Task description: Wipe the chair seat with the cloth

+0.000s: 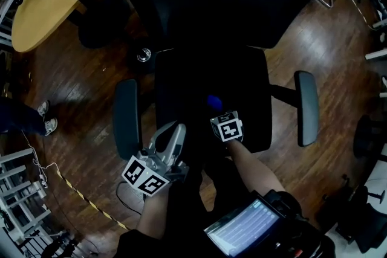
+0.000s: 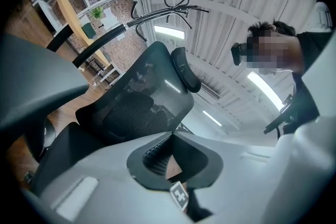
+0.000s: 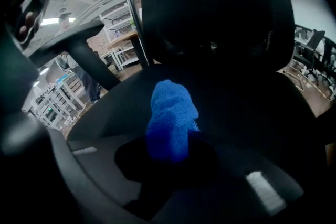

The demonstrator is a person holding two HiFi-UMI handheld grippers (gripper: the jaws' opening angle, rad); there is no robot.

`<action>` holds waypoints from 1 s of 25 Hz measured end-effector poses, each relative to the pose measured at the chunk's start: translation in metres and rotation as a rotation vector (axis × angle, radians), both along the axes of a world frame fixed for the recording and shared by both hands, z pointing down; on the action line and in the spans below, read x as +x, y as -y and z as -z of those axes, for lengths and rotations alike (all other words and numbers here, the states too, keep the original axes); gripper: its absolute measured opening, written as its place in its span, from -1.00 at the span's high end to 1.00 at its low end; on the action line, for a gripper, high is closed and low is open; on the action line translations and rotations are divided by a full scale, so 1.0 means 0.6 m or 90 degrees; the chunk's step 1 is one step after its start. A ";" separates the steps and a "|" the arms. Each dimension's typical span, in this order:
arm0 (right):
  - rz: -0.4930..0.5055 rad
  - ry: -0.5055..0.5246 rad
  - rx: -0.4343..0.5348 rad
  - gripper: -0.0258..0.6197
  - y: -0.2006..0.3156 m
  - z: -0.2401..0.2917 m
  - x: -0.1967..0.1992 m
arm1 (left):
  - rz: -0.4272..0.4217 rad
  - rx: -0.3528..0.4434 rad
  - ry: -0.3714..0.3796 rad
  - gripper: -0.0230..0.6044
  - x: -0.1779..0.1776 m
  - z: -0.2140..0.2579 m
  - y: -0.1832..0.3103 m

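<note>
A black office chair stands below me; its seat (image 1: 242,81) fills the middle of the head view. My right gripper (image 1: 216,109) is over the seat's front half, shut on a bunched blue cloth (image 1: 213,101). In the right gripper view the cloth (image 3: 170,113) sticks out past the right gripper (image 3: 169,150) above the seat (image 3: 247,107), toward the backrest (image 3: 220,13). My left gripper (image 1: 177,130) hovers at the seat's front left corner, tilted upward. In its own view the left gripper (image 2: 171,132) is shut with its tips touching and nothing held, facing the mesh backrest (image 2: 131,107) and headrest (image 2: 185,68).
Grey armrests flank the seat on the left (image 1: 127,118) and right (image 1: 307,107). A curved wooden table (image 1: 48,3) stands at the far left on the wood floor. A bystander's shoes (image 1: 47,118) and a striped cable (image 1: 84,199) lie to the left. A screen (image 1: 245,228) sits at my chest.
</note>
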State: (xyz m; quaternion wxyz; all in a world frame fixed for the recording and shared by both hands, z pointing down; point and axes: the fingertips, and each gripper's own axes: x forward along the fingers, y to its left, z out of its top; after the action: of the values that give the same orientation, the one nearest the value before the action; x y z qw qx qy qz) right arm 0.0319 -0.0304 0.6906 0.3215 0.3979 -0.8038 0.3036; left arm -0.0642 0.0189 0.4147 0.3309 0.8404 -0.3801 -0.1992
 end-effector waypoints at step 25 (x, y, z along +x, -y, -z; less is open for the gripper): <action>-0.159 -0.088 -0.060 0.77 -0.023 0.020 0.261 | -0.044 0.001 0.011 0.95 0.058 0.003 0.021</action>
State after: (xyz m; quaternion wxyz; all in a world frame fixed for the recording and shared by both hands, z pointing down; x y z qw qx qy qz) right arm 0.1885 -0.0166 0.6785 0.3543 0.4993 -0.7089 0.3502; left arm -0.0295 0.0065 0.4131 0.3333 0.8551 -0.3538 -0.1805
